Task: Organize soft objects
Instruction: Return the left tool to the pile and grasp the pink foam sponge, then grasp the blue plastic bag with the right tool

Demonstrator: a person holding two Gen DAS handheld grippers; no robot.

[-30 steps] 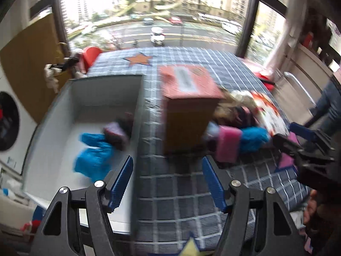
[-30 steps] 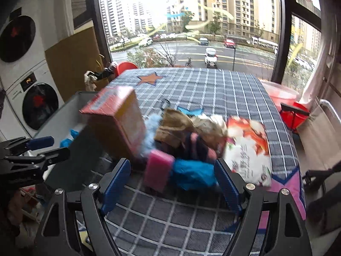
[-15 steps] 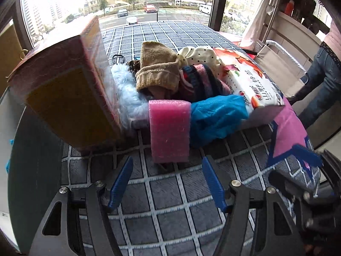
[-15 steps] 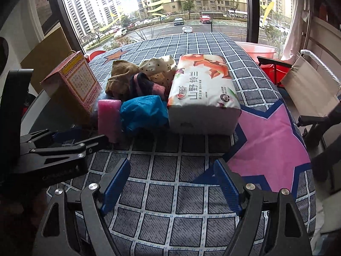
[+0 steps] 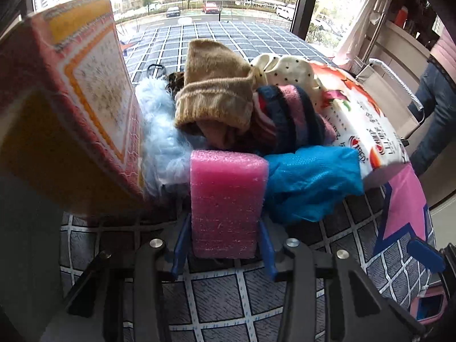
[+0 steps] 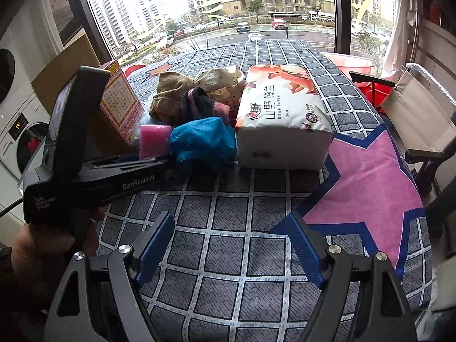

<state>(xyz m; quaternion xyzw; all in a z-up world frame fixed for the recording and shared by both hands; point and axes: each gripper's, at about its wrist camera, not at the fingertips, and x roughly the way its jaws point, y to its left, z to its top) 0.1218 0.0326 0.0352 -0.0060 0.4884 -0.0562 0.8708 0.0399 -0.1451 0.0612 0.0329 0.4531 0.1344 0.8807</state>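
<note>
Left hand-held gripper (image 5: 223, 245) has just been closing on the pink sponge (image 5: 226, 199); right hand-held gripper (image 6: 230, 250) open, empty — hat (image 5: 216, 85), socks (image 5: 287, 116), blue bag (image 5: 310, 179) remain unsorted.

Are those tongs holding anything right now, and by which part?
The left tongs have just been closing on the pink sponge, gripping its near end by both sides. The right tongs are open, holding nothing.

Washing machine (image 6: 20, 125) at left, red tub (image 6: 349, 59) by window (image 6: 199, 8)
</note>
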